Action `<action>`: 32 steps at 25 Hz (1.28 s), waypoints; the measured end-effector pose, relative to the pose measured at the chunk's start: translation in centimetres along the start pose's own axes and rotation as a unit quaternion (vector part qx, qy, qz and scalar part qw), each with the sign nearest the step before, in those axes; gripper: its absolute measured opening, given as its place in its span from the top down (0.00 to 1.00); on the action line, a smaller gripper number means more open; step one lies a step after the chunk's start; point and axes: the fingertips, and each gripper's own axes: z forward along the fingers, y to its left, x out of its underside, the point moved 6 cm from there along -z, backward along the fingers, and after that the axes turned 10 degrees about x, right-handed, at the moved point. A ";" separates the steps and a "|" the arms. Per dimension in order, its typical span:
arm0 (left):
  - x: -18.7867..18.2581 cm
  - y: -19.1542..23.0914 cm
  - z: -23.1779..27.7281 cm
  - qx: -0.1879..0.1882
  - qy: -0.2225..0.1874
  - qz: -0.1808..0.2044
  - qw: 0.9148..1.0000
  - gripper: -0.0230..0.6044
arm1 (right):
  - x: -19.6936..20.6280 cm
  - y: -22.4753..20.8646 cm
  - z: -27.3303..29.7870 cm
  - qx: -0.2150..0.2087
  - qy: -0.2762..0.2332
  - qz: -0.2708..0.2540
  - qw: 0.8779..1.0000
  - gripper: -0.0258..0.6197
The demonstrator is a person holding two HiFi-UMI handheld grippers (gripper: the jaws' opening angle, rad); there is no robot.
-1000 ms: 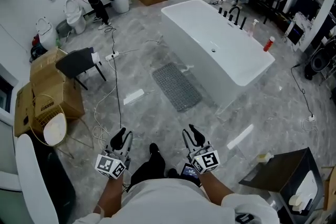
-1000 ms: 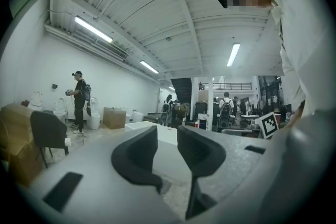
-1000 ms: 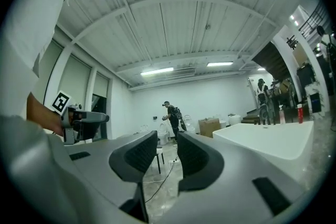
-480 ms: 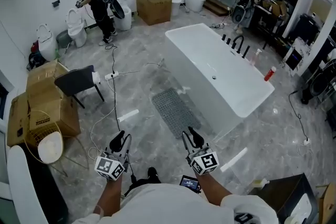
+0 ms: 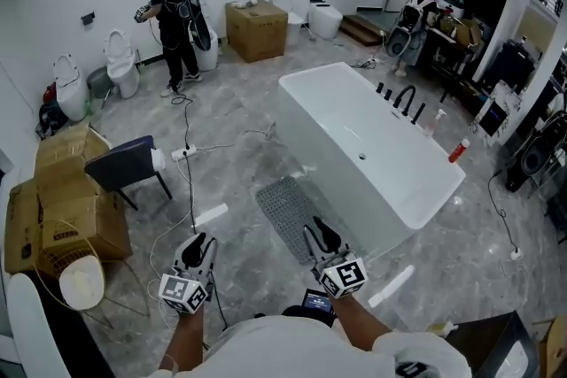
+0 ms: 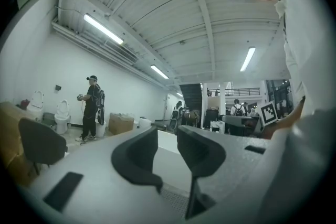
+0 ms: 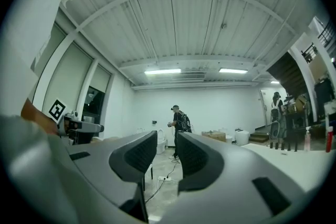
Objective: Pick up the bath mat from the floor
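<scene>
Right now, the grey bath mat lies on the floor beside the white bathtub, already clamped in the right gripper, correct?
Not quite. The bath mat does lie on the floor beside the white bathtub, but the right gripper is not clamped on it. The right gripper view shows its jaws apart with nothing between them.

Looked like a big indoor hall or showroom-type test space w/ bathroom fixtures, not a home bathrm; a freestanding white bathtub (image 5: 372, 146) stood mid-room on a grey marble-look floor (image 5: 230, 111), a bath mat (image 5: 288, 212) just beside it; toilets (image 5: 121, 57) lined the white wall. Cardboard boxes (image 5: 257, 29), a chair (image 5: 128, 168) and loose cables w/ a power strip (image 5: 186, 153) lay about; a person (image 5: 173, 13) w/ a backpack stood by the toilets. Overhead was a ribbed industrial ceiling (image 7: 210, 23) w/ strip lights (image 6: 103, 29); stairs (image 5: 363, 29) and a railed upper level (image 6: 241, 92) showed at the back.
</scene>
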 end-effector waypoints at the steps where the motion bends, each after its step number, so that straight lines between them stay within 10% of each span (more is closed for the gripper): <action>1: 0.3 0.8 0.7 0.003 0.006 -0.003 1.000 0.78 | 0.2 -0.3 0.8 0.001 0.005 -0.006 1.000 0.75; 32: 0.2 23.0 39.4 0.104 0.067 0.001 0.992 0.77 | 10.2 -24.0 29.0 0.079 0.010 0.088 0.993 0.75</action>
